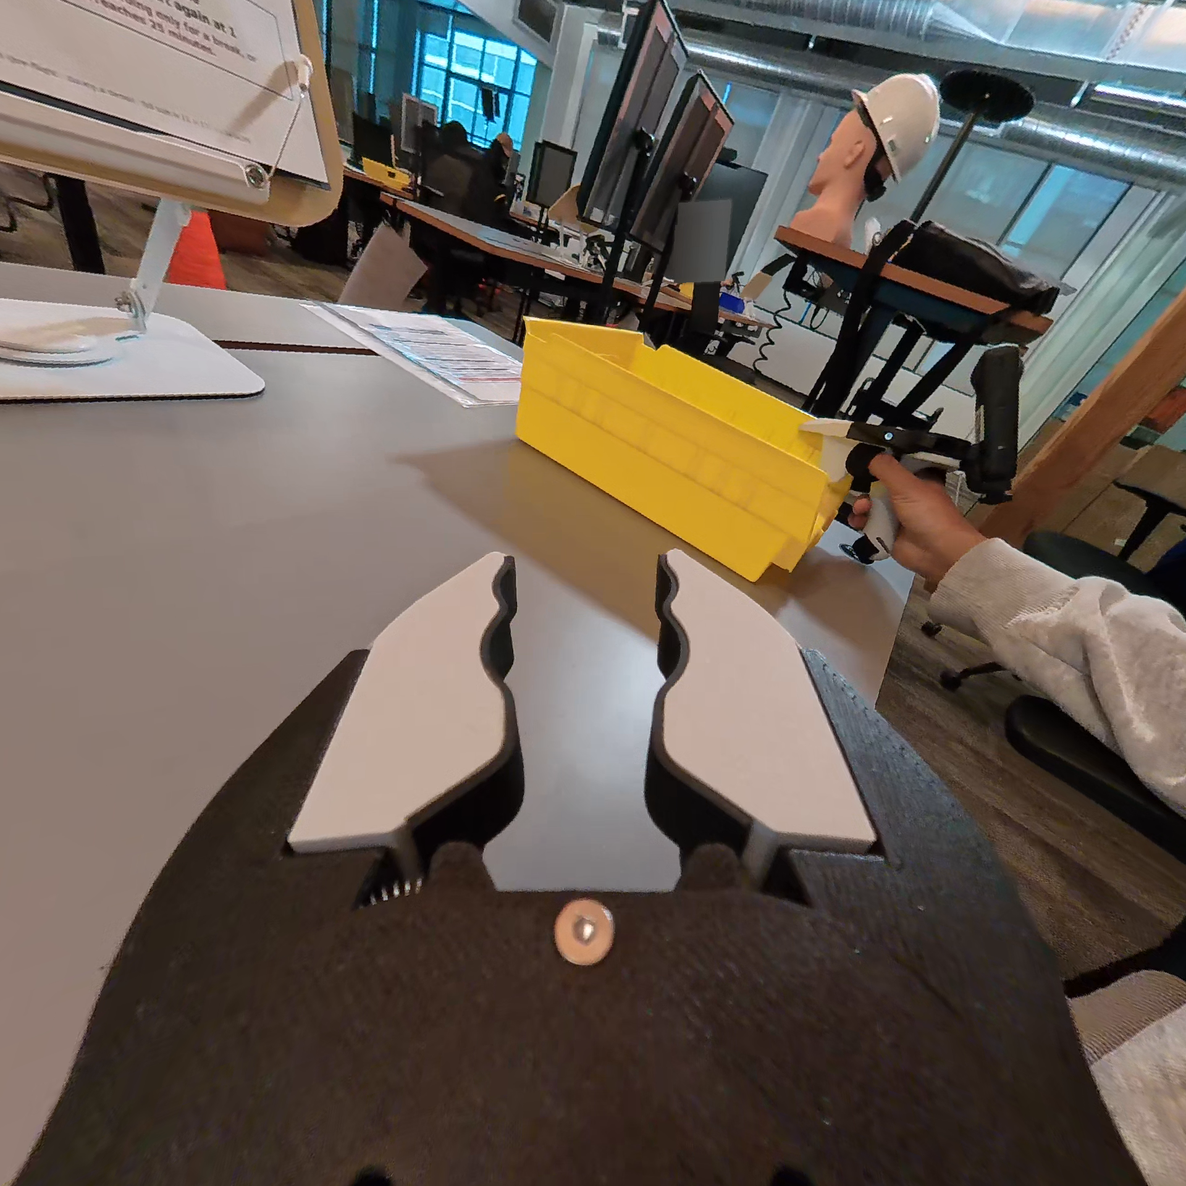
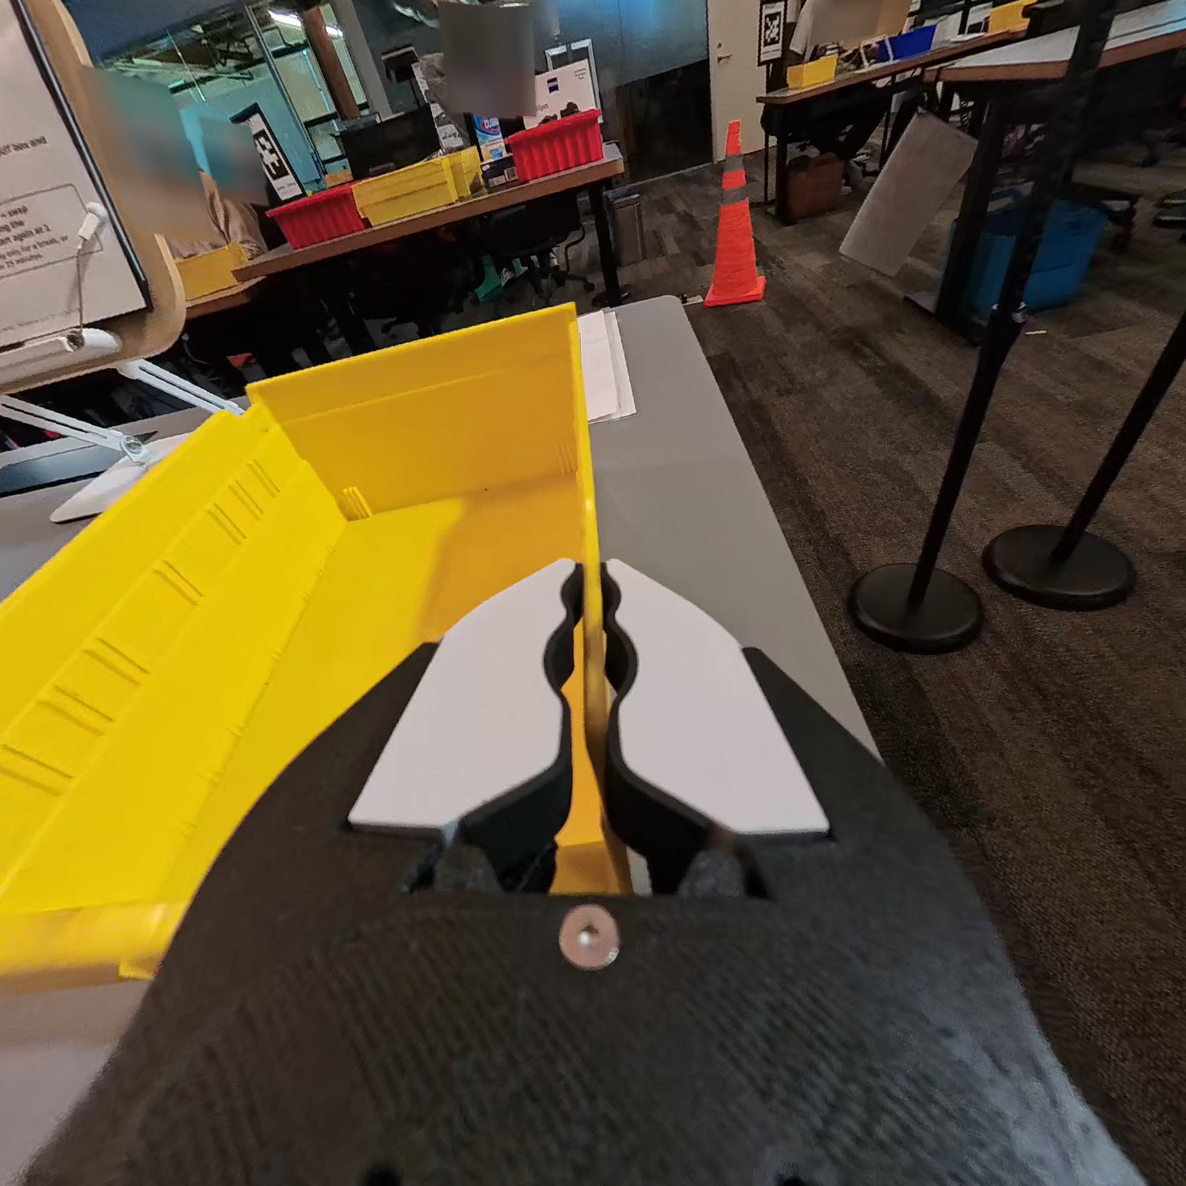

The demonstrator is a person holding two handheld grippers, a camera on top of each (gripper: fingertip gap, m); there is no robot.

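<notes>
Here, the right gripper (image 2: 593,568) is clamped on the right-hand side wall of a yellow plastic storage bin (image 2: 411,411), one finger inside the wall and one outside, with the thin yellow edge pinched between the white-faced fingers (image 2: 488,699). The bin is empty and sits on a grey table (image 2: 680,513), close to the table's right edge, its long axis running away from the gripper. In the left wrist view the same bin (image 1: 667,443) lies well off to the right and ahead, and a person's hand (image 1: 918,513) in a pale fleece sleeve (image 1: 1091,635) holds the right gripper's handle at the bin's near end.

The left gripper (image 1: 584,565) hovers over a bare stretch of the table (image 1: 257,513), its jaws parted and nothing between them; only the grey tabletop shows in the gap. It is well apart from the bin.

A white sign stand (image 1: 147,321) with a printed sheet (image 1: 160,58) stands at the table's far left, and a laminated sheet of paper (image 1: 436,353) lies flat just behind the bin.

Beyond the table, an orange traffic cone (image 2: 735,224) stands on dark carpet, two black stanchion posts (image 2: 962,449) rise to the right, and a bench carries red bins (image 2: 552,144) and more yellow ones. A mannequin head in a white hard hat (image 1: 898,122) sits on a raised desk beside two monitors (image 1: 648,135).
</notes>
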